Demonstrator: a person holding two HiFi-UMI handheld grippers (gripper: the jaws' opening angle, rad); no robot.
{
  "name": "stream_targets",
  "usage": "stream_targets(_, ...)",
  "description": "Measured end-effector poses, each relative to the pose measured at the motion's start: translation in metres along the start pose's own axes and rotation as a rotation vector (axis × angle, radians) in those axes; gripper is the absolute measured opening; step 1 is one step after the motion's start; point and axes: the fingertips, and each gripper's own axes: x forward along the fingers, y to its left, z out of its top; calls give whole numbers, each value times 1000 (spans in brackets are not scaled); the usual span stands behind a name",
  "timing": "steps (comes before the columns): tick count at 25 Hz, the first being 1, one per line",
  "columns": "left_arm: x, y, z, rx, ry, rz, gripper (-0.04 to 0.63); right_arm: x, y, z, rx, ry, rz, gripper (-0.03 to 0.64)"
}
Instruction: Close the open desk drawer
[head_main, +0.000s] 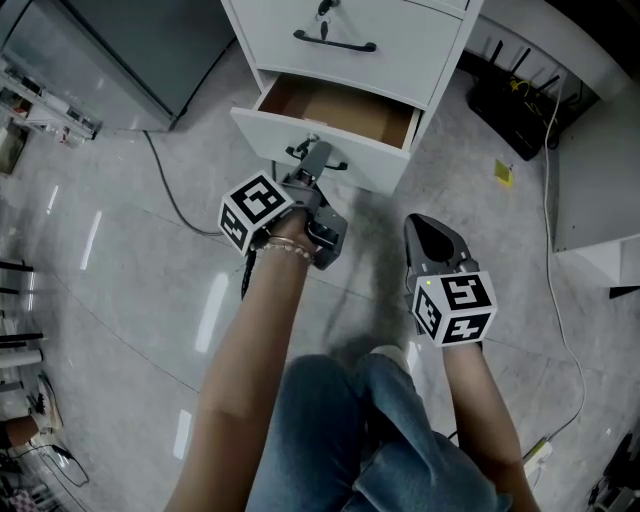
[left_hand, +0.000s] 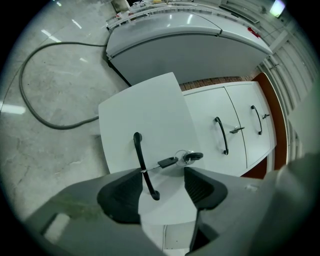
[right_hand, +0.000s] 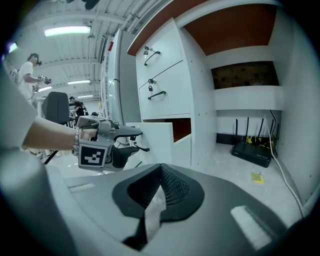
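Note:
The white cabinet's bottom drawer (head_main: 335, 147) stands pulled out, its brown inside showing. In the left gripper view its white front (left_hand: 145, 110) carries a black bar handle (left_hand: 141, 162) and a key on a ring (left_hand: 175, 160). My left gripper (head_main: 314, 160) is open right at that front, and the handle's lower end lies between its spread jaws (left_hand: 162, 192) without either pad pressing on it. The right gripper (head_main: 425, 228) is shut on nothing (right_hand: 159, 187), low over the floor to the right of the drawer. From there I see the left gripper (right_hand: 125, 140) against the drawer front (right_hand: 152, 142).
Two shut drawers (head_main: 345, 40) sit above the open one. A grey cable (head_main: 170, 195) curves over the tiled floor at left, by a grey cabinet (head_main: 120, 50). A black router (head_main: 510, 110), a yellow note (head_main: 503, 172) and a white cord (head_main: 555, 300) lie at right. The person's knees (head_main: 340, 440) are below.

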Motion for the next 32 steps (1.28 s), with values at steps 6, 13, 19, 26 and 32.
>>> stream_targets(6, 14, -2, 2, 5, 6, 8, 265, 1, -5, 4, -1, 3, -6, -2)
stream_targets(13, 30, -4, 5, 9, 1, 22, 265, 5, -9, 11, -4, 2, -8, -2)
stream_targets(19, 39, -5, 7, 25, 7, 53, 265, 11, -7, 16, -9, 0, 1, -2)
stream_targets(26, 49, -6, 10, 24, 9, 56, 265, 19, -9, 21, 0, -7, 8, -2)
stream_targets(32, 60, -8, 12, 22, 1, 64, 264, 23, -11, 20, 1, -2, 16, -2)
